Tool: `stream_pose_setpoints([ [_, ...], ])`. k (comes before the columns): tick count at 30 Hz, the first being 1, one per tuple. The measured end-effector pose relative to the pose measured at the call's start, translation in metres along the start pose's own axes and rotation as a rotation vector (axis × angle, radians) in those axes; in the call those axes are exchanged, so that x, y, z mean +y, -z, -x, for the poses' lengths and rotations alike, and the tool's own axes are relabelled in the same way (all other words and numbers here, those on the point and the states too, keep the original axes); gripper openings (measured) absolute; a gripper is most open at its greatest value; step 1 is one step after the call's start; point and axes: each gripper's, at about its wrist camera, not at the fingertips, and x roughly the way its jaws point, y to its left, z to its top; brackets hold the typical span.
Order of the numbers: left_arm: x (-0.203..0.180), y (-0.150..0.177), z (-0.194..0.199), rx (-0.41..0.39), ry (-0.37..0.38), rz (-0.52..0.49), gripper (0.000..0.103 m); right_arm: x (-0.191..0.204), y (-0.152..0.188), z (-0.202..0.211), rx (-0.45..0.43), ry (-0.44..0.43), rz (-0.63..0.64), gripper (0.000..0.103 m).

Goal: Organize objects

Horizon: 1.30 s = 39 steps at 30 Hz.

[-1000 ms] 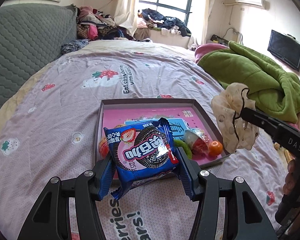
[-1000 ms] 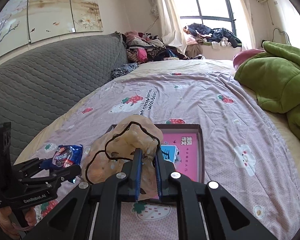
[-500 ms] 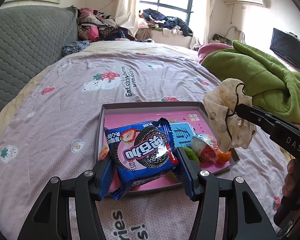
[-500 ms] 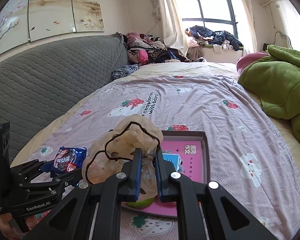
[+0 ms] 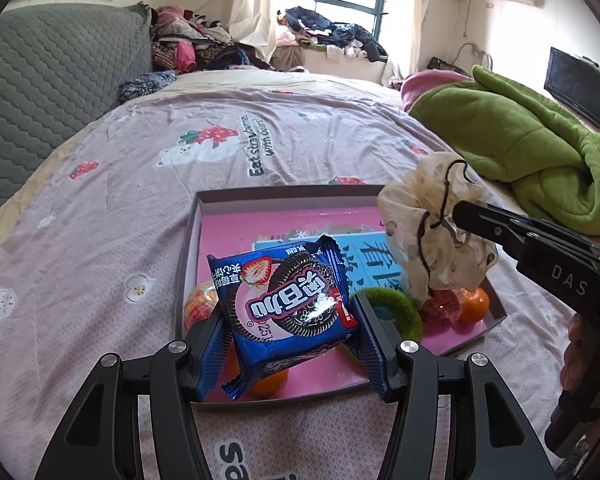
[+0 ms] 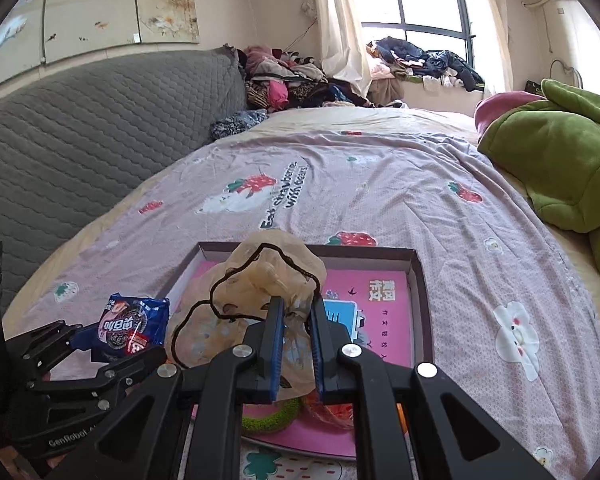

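My left gripper [image 5: 292, 332] is shut on a blue strawberry cookie packet [image 5: 288, 296] and holds it above the near left part of a shallow box [image 5: 284, 196] with a pink book in it, lying on the bed. The packet also shows in the right wrist view [image 6: 130, 330]. My right gripper [image 6: 296, 320] is shut on a crumpled beige scrunchie with a black cord [image 6: 256, 292] and holds it over the box [image 6: 416, 280]. In the left wrist view the scrunchie [image 5: 432, 236] hangs over the box's right side.
In the box lie a green ring [image 5: 396, 312], oranges [image 5: 474, 304], a red wrapped sweet [image 5: 440, 308] and an orange ball [image 5: 198, 304]. A green blanket [image 5: 520, 136] lies on the right. A grey headboard [image 6: 80, 128] and a clothes pile [image 6: 284, 80] stand beyond.
Both grippers have moved forward over the box with their loads. The cookie packet and the scrunchie now hang further over the box's inside.
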Motion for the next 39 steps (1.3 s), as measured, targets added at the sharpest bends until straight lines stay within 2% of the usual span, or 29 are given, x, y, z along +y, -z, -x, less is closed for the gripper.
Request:
stream_pose_setpoints([
  [23, -0.003, 0.015, -0.050, 0.065, 0.025, -0.047, 0.060, 0.012, 0.012, -0.078, 0.162, 0.128, 0.077, 0.015],
  [25, -0.004, 0.016, -0.052, 0.068, 0.026, -0.050, 0.061, 0.011, 0.011, -0.079, 0.167, 0.141, 0.077, 0.017],
  [29, -0.003, 0.017, -0.053, 0.077, 0.027, -0.041, 0.061, 0.008, 0.009, -0.077, 0.169, 0.150, 0.068, 0.037],
  [39, -0.003, 0.015, -0.050, 0.070, 0.025, -0.034, 0.061, 0.004, 0.003, -0.065, 0.148, 0.165, 0.062, 0.042],
])
